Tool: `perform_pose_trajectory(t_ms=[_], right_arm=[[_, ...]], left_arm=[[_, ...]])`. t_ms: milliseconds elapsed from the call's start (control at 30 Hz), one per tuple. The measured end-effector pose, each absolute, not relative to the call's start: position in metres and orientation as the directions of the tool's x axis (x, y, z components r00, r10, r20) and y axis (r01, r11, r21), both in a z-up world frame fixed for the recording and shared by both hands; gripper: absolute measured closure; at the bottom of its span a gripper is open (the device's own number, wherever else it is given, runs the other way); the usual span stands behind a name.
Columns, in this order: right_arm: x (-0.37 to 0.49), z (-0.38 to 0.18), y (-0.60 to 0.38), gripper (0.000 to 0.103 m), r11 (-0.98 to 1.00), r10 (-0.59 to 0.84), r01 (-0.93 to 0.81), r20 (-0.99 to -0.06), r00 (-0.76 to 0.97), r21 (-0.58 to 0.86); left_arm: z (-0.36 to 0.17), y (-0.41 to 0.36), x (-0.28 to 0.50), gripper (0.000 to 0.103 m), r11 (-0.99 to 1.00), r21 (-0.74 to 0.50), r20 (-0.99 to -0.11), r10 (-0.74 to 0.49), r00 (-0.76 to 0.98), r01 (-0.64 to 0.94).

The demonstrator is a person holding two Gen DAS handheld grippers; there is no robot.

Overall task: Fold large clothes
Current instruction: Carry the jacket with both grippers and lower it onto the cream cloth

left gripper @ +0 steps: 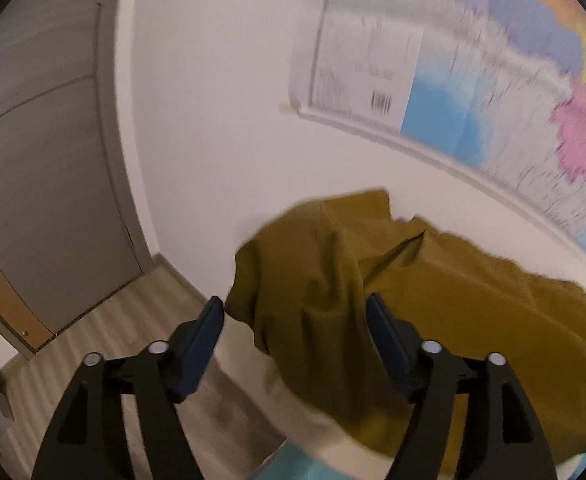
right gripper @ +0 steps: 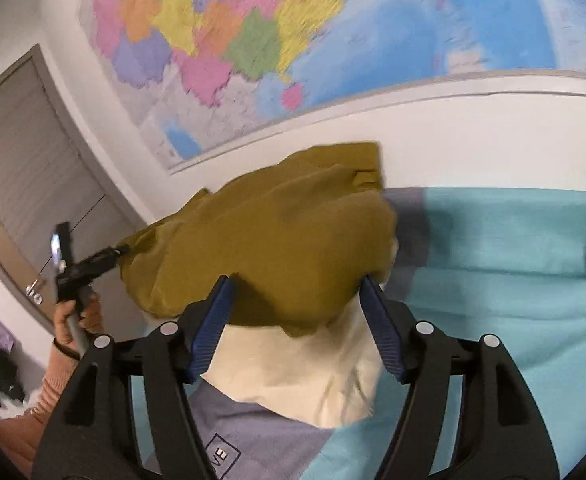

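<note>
Billowing, seemingly soft olive cloth

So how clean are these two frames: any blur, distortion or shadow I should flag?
Left wrist view: heavy motion smear on the wall map and the olive garment; gripper fingers stay sharp. Right wrist view: milder smear on the map; soft shadow on the teal bedding beside the garment. Both: fisheye bending, dark corners, warm even light, no glare.
</note>
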State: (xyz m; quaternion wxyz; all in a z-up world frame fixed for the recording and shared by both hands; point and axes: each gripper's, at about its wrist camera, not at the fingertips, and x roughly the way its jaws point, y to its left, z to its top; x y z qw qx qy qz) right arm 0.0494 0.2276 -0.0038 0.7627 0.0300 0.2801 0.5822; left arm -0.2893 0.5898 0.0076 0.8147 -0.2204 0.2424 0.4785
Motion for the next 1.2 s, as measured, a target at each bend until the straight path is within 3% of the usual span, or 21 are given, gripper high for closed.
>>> perform_pose_trajectory(t_ms=[33,67,100,200,267,367,500,600,733,867,967,1200], right_arm=[[0.048,-0.006,0.229,0.047,0.319,0.903,-0.882,-0.395,0.17,0.348],[0.043,-0.009,0.233,0.071,0.29,0.904,-0.902,-0.402,0.147,0.321],[0.039,-0.013,0.239,0.079,0.273,0.898,-0.912,-0.421,0.127,0.307],[0.025,-0.03,0.249,0.085,0.287,0.857,-0.932,-0.494,0.146,0.223],[0.024,-0.034,0.248,0.084,0.305,0.841,-0.93,-0.517,0.161,0.207],[0.022,-0.02,0.239,0.073,0.327,0.836,-0.924,-0.516,0.184,0.201],[0.011,0.01,0.22,0.071,0.332,0.867,-0.928,-0.442,0.23,0.17],[-0.001,0.029,0.224,0.06,0.29,0.897,-0.947,-0.385,0.219,0.138],[-0.012,0.035,0.263,0.06,0.258,0.901,-0.96,-0.386,0.199,0.106],[-0.011,-0.001,0.299,0.06,0.255,0.846,-0.96,-0.508,0.164,0.114],[-0.007,-0.015,0.292,0.059,0.248,0.862,-0.954,-0.487,0.138,0.169],[-0.014,-0.005,0.28,0.054,0.235,0.877,-0.957,-0.462,0.133,0.17]], left_arm=[[0.014,0.58,-0.297,0.029,0.444,-0.143,-0.58,0.687,0.438,-0.885],[0.018,0.574,-0.3,0.028,0.456,-0.161,-0.566,0.683,0.46,-0.875],[0.02,0.565,-0.301,0.028,0.479,-0.175,-0.562,0.669,0.487,-0.86],[0.019,0.552,-0.282,0.028,0.572,-0.166,-0.562,0.614,0.553,-0.804],[0.013,0.541,-0.261,0.028,0.628,-0.148,-0.577,0.572,0.583,-0.764],[0.001,0.524,-0.234,0.028,0.664,-0.069,-0.593,0.573,0.566,-0.744],[-0.003,0.502,-0.22,0.027,0.716,-0.083,-0.591,0.525,0.613,-0.693],[-0.002,0.487,-0.213,0.024,0.748,-0.103,-0.584,0.487,0.649,-0.655],[-0.008,0.465,-0.197,0.018,0.784,-0.079,-0.589,0.461,0.664,-0.615],[-0.019,0.458,-0.185,0.012,0.778,-0.057,-0.605,0.472,0.642,-0.626],[-0.028,0.457,-0.179,0.007,0.773,-0.044,-0.618,0.476,0.626,-0.632],[-0.024,0.449,-0.182,0.007,0.746,-0.029,-0.605,0.516,0.606,-0.665]])
